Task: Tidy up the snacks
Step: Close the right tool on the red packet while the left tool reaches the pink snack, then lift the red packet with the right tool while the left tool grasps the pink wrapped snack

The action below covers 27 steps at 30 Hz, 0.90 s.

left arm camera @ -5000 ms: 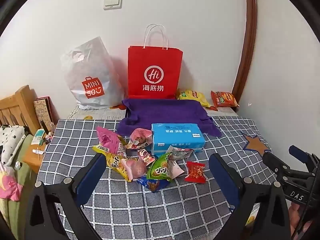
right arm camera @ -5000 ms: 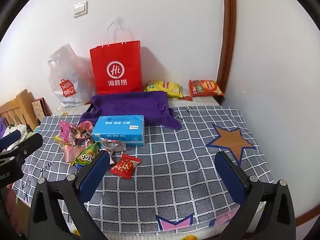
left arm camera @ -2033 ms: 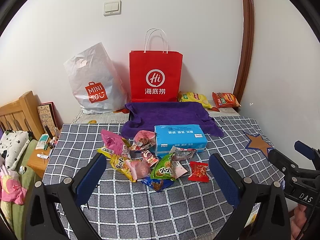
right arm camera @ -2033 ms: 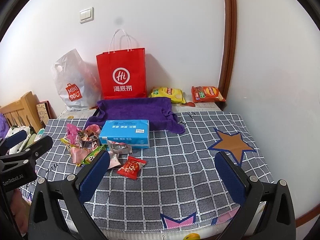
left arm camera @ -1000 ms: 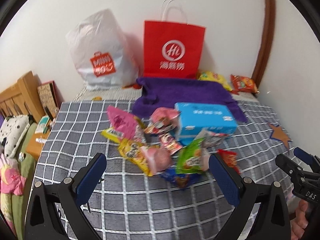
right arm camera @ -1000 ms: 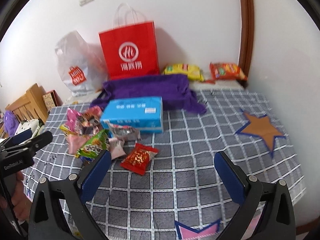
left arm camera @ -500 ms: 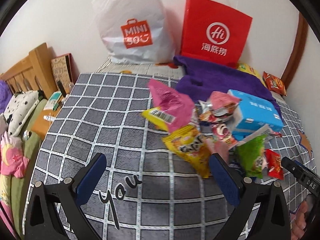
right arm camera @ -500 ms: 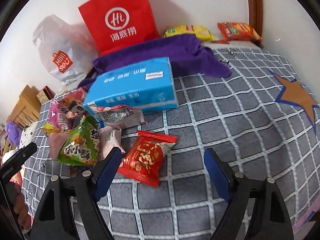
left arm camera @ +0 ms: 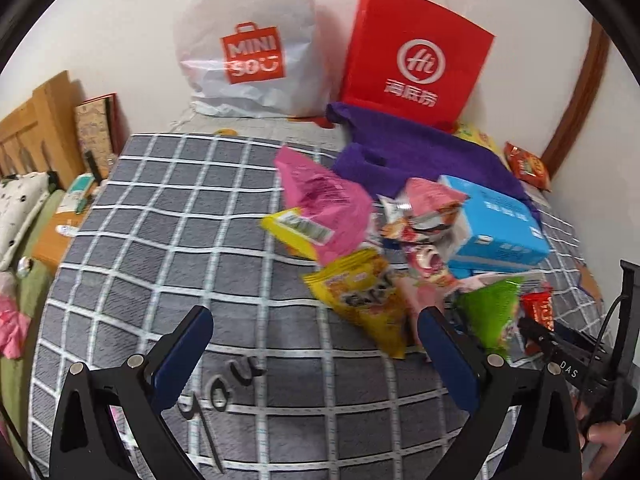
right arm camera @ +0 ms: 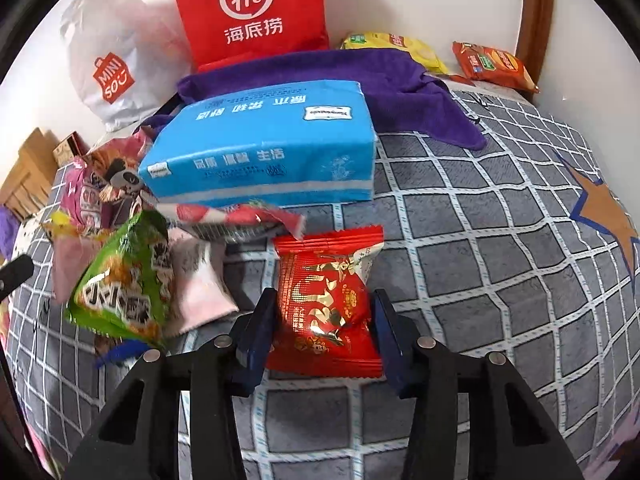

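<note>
While our right gripper (right arm camera: 324, 320) closes its jaws around the red snack packet (right arm camera: 326, 300), our left gripper (left arm camera: 312, 344) hangs spread wide and empty.

As the right pads come in at nine and three o'clock of the packet, they flank its puffed middle, and we cannot tell whether they press it yet. We judge it light, soft and crinkly, with slick foil that could squirm out, so the filled middle is the place to pinch, not the flat crimped ends. It lies on the checked cloth (right arm camera: 460, 264), the green packet (right arm camera: 128, 280) at nine o'clock and the blue tissue pack (right arm camera: 264, 152) at twelve. Beyond, at twelve, stands the red paper bag (right arm camera: 248, 4). Our left fingers (left arm camera: 180, 352) stand over bare cloth, the yellow packet (left arm camera: 364, 296) at one o'clock.
</note>
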{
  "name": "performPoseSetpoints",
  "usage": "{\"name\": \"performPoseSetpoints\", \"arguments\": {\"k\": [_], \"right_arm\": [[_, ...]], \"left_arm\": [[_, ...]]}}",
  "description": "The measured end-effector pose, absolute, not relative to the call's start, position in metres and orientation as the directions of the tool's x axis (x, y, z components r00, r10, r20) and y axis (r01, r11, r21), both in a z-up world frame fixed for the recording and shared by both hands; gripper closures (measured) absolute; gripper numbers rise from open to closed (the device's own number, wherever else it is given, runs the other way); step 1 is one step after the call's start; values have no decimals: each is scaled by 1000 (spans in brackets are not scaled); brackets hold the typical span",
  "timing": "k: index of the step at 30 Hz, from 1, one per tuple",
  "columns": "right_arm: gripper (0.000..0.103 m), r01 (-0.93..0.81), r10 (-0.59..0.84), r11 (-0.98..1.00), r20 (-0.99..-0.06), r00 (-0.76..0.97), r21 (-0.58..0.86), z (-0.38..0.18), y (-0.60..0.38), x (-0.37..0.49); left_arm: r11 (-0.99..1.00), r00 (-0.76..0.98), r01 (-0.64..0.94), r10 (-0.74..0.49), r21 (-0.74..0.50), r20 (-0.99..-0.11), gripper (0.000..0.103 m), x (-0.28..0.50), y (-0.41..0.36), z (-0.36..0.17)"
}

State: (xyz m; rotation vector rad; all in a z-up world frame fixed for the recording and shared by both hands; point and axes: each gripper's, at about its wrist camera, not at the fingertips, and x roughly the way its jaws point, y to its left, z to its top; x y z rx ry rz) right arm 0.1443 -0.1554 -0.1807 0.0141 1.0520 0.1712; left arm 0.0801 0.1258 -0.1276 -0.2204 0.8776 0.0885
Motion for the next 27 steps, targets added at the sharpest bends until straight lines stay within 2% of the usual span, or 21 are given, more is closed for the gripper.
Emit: {"name": "performPoseSetpoints", "arguments": {"k": [5, 10, 13, 15, 16, 18, 19, 20, 22, 23, 27], "right_arm": [[57, -131, 130, 989, -856, 500, 73, -173, -174, 137], [57, -132, 126, 989, -855, 503, 68, -174, -190, 133], [57, -136, 138, 987, -854, 501, 80, -179, -190, 137], [56, -143, 144, 986, -852, 504, 82, -180, -190, 138], [56, -146, 147, 986, -851, 504, 84, -180, -189, 140], [56, -150, 157, 984, -849, 505, 93, -181, -189, 142], [56, -151, 161, 984, -848, 506, 97, -182, -190, 142], [56, -153, 165, 983, -846, 507, 100, -182, -191, 142], [56, -156, 171, 982, -843, 510, 105, -183, -192, 143], [56, -157, 173, 982, -842, 511, 107, -183, -193, 142], [57, -160, 177, 981, -839, 514, 109, -181, -195, 141]], "left_arm": [[967, 628, -160, -55, -198, -776, 1, 93, 122, -133], [969, 606, -112, -110, -222, -788, 7, 100, 108, -138], [976, 591, -77, -121, -206, -798, 19, 103, 94, -141], [976, 575, -58, -140, -211, -806, 39, 106, 87, -143], [975, 567, -52, -149, -216, -810, 44, 107, 85, -145], [975, 557, -51, -151, -215, -817, 64, 108, 81, -146], [977, 558, -45, -150, -211, -816, 69, 109, 79, -146], [977, 558, -38, -155, -212, -815, 80, 109, 78, -146], [976, 557, -22, -169, -218, -813, 85, 107, 76, -144], [976, 560, -17, -171, -218, -810, 92, 106, 76, -142], [974, 581, 7, -188, -226, -792, 95, 97, 76, -131]]}}
